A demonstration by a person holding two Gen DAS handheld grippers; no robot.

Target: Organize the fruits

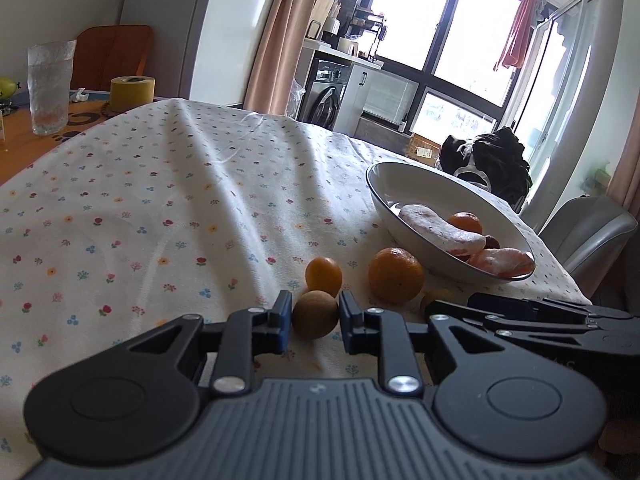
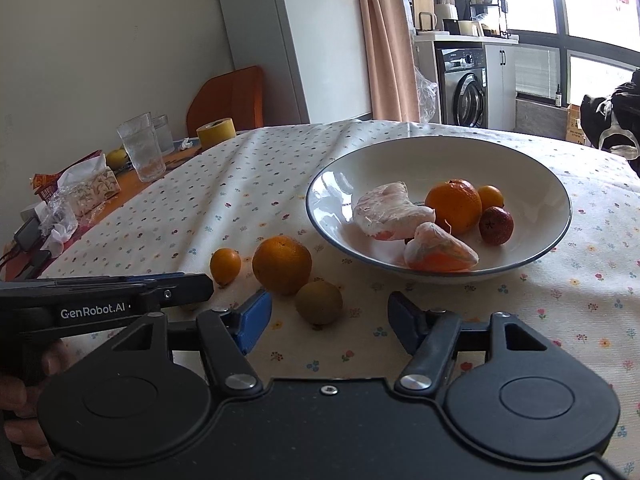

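Note:
On the flowered tablecloth (image 1: 160, 200) my left gripper (image 1: 315, 314) is shut on a small brown round fruit (image 1: 315, 320) that rests on the cloth. Just beyond it lie a kumquat (image 1: 324, 276) (image 2: 225, 266) and a mandarin (image 1: 396, 275) (image 2: 282, 265). My right gripper (image 2: 330, 316) is open, and a second brown fruit (image 2: 319, 303) sits just ahead of its blue pads (image 2: 254, 316). The white bowl (image 2: 420, 160) (image 1: 400, 172) holds two peeled pomelo pieces (image 2: 384, 210), a mandarin (image 2: 454, 204), a kumquat and a dark red fruit (image 2: 496, 225). From the side, the left gripper (image 2: 180, 284) hides the fruit it holds.
At the far left stand a glass (image 1: 50, 88) (image 2: 142, 148), a yellow tape roll (image 1: 132, 93) (image 2: 216, 130) and a tissue pack (image 2: 92, 190) on bare wood. A grey chair (image 1: 588, 232) and dark clothing (image 1: 492, 160) sit past the table's right edge.

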